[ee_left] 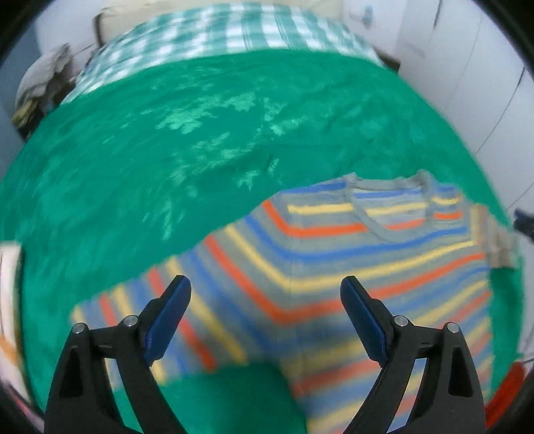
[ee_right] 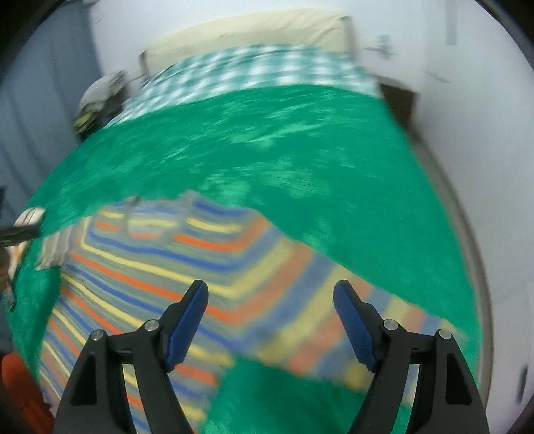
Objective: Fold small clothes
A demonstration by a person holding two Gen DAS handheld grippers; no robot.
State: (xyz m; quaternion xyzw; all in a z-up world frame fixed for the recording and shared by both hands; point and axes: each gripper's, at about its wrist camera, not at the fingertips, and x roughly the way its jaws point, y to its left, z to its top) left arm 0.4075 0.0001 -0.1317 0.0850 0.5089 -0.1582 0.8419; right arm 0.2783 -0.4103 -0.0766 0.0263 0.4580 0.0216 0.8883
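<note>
A small long-sleeved shirt [ee_left: 333, 260] with grey, blue, yellow and orange stripes lies flat, front up, on a green blanket [ee_left: 167, 150]. Its collar points away from me. In the left wrist view my left gripper [ee_left: 265, 287] is open and empty, hovering over the shirt's left sleeve and chest. In the right wrist view the shirt [ee_right: 187, 253] is blurred. My right gripper [ee_right: 270, 293] is open and empty, hovering over the shirt's right sleeve. Neither gripper touches the cloth.
The green blanket [ee_right: 300, 160] covers a bed with a green checked sheet [ee_left: 233, 30] and a cream headboard [ee_right: 250, 30] at the far end. A pile of clothes [ee_left: 43, 83] sits at the far left. White walls flank the bed. Something red [ee_left: 507, 390] lies near the shirt's hem.
</note>
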